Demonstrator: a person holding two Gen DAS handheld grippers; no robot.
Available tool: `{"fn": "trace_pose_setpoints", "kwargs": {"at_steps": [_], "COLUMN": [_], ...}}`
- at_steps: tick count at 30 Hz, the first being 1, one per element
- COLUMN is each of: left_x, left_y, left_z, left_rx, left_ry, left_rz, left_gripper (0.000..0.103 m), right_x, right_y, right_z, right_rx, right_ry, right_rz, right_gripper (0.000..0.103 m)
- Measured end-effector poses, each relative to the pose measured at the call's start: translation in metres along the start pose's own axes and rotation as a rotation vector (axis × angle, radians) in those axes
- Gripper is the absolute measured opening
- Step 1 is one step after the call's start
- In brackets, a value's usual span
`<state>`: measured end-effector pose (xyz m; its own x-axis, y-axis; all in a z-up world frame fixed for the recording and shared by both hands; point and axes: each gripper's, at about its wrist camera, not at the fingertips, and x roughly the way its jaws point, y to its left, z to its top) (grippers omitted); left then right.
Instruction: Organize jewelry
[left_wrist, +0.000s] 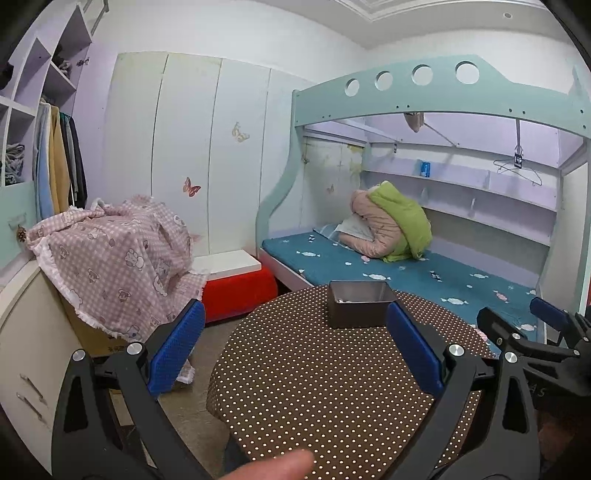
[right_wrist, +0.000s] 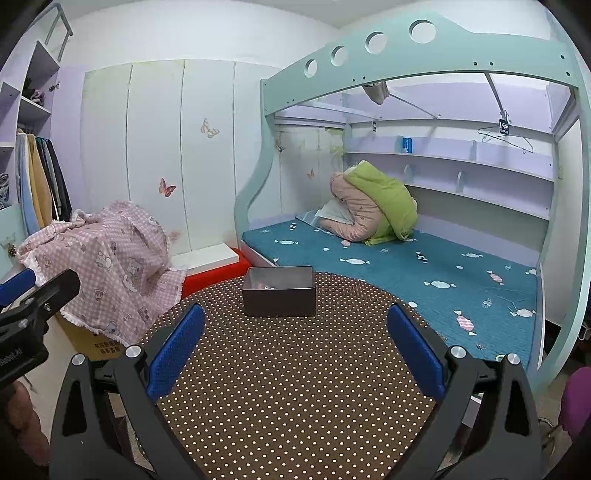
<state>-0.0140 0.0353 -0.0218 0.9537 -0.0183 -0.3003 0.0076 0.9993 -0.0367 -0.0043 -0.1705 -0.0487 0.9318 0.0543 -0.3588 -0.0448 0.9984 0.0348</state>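
Both your grippers hang over the dotted surface (right_wrist: 295, 369), jaws apart and holding nothing.

The tin (right_wrist: 279, 291) sits near the surface's far edge, small pale pieces inside; bare cloth lies between it and you. Your left gripper (left_wrist: 295, 354) and right gripper (right_wrist: 295, 350) both aim level at the tin. The bed (right_wrist: 406, 266) runs just beyond the tin, a red stool (left_wrist: 236, 291) to its left.

My right gripper (right_wrist: 295, 347) hangs w/ blue fingers (right_wrist: 173, 354) spread wide, nothing btwn them, over the dotted bench (right_wrist: 295, 387). Dark tin (right_wrist: 279, 295) sits ahead at the far edge, small bits inside, unclear. Left gripper (right_wrist: 26, 295) pokes in at left.
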Motion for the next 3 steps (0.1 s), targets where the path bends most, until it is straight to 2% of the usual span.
{"fn": "trace_pose_setpoints", "kwargs": {"at_steps": [3], "left_x": [0.0000], "left_y": [-0.0005], "left_z": [-0.0006], "left_rx": [0.004], "left_ry": [0.000], "left_rz": [0.001], "left_gripper": [0.098], "right_x": [-0.0007], "right_y": [0.0000], "right_z": [-0.0002], "right_rx": [0.004], "right_ry": [-0.001], "right_rz": [0.000], "right_gripper": [0.095]}}
